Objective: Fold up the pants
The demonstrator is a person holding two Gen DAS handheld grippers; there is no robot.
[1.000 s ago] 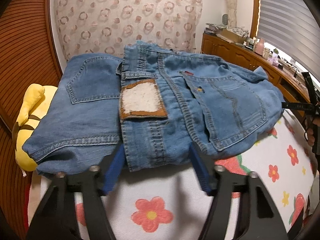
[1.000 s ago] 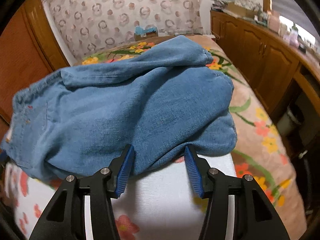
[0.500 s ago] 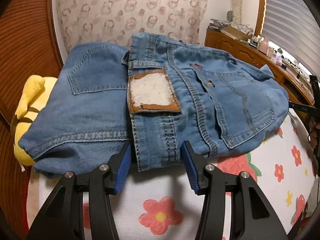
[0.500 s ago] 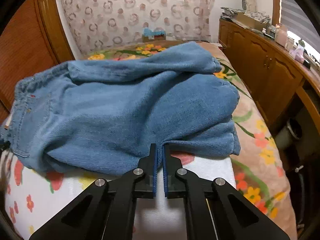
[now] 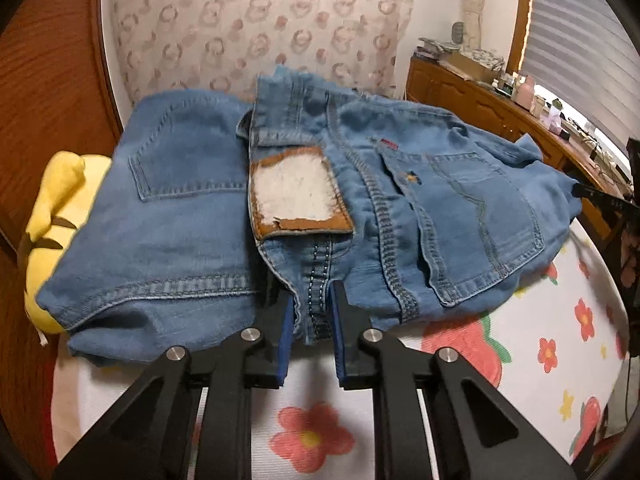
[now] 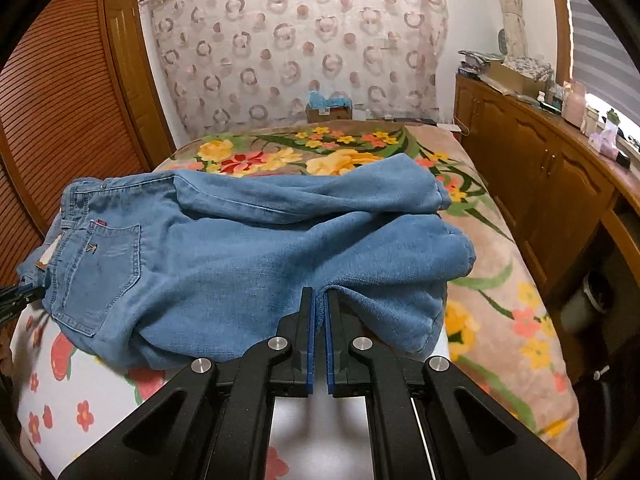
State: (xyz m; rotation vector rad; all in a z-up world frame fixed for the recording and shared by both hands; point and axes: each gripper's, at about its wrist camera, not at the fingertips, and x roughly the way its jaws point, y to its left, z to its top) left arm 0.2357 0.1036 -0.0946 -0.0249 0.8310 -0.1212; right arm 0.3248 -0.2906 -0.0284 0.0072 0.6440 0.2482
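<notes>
- The jeans (image 5: 304, 216) lie bunched on a bed, on a white sheet with red flowers (image 5: 560, 344) — waistband end toward the left gripper, legs folded over toward the right one.
- The left gripper (image 5: 312, 312) has its jaws pinched on the waistband edge, below the leather patch (image 5: 298, 196).
- The right gripper (image 6: 319, 320) has its jaws nearly together on a fold of leg fabric.
- A yellow soft toy (image 5: 52, 216) sits just beside the jeans, partly under them.
- A flowered blanket (image 6: 500, 280) covers the bed beyond — wooden cabinets (image 6: 552, 184) stand alongside.
</notes>
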